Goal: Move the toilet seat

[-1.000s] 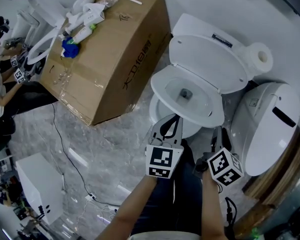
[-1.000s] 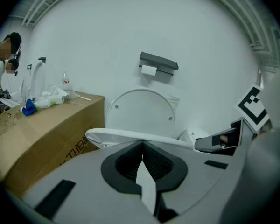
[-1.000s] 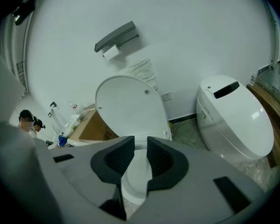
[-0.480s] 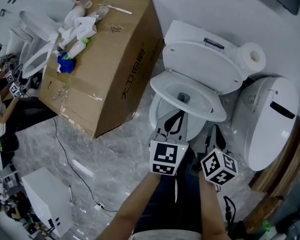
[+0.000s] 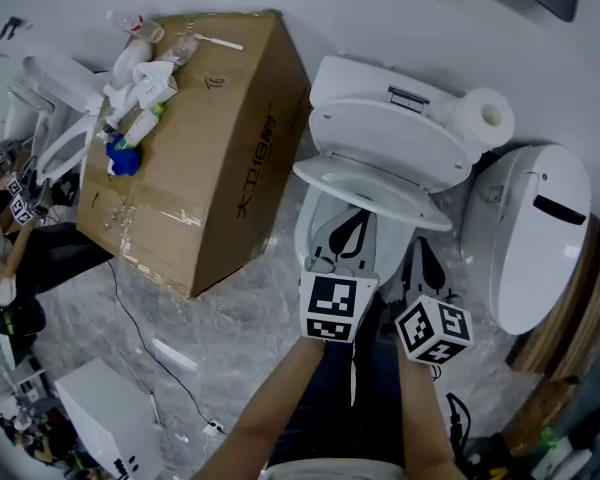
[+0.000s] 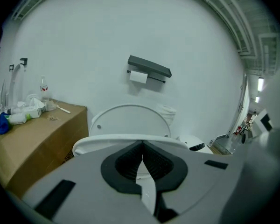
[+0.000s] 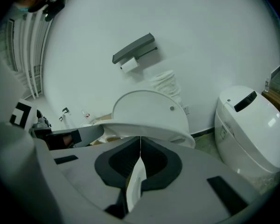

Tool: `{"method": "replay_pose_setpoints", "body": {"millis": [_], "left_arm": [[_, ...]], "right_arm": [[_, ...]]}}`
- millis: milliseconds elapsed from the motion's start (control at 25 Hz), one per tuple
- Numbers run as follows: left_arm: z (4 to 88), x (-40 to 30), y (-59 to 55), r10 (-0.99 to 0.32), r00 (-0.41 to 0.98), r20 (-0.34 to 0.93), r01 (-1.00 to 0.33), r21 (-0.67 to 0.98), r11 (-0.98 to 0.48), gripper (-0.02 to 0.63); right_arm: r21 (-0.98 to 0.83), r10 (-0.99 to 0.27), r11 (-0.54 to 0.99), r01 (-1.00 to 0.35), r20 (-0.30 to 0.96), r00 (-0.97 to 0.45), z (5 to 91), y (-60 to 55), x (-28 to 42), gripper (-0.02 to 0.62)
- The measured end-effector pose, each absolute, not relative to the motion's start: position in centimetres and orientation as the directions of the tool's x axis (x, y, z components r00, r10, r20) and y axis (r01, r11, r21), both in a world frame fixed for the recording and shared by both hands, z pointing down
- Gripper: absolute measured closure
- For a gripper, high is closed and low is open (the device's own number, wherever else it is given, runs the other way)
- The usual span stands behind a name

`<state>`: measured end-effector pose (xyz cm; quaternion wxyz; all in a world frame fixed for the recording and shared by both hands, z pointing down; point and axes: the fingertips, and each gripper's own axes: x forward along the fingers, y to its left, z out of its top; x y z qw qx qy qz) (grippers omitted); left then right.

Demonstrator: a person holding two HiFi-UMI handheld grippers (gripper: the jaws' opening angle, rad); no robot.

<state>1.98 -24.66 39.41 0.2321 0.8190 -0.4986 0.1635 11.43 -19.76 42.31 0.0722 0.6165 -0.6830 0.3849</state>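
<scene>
Both grippers have their jaws pressed together with nothing between them; the left gripper and the right gripper sit side by side, tips close under the front rim of the toilet seat. That seat stands tilted partway up, between the bowl and the raised lid.

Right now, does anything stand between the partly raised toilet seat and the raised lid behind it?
Nothing visible does: the gap between the toilet seat and the lid is bare in both gripper views. The left gripper and right gripper, jaws shut, are at the seat's front rim; the toilet paper roll sits aside.
</scene>
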Motion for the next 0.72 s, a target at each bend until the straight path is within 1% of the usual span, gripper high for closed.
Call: {"method": "replay_pose_setpoints", "body": {"millis": [240, 720], "left_arm": [[38.9, 2.6, -26.7, -0.739, 0.473, 0.48, -0.88, 0.222, -0.42, 0.589], [38.2, 3.9, -30.9, -0.74, 0.495, 0.455, -0.867, 0.202, -0.456, 0.589]], "right_arm": [[-0.407, -0.799, -0.055, -0.912, 0.565, -0.204, 42.1, -21.3, 11.7, 0.577], [-0.415, -0.813, -0.074, -0.907, 0.551, -0.187, 41.7, -23.7, 12.7, 0.577]]}}
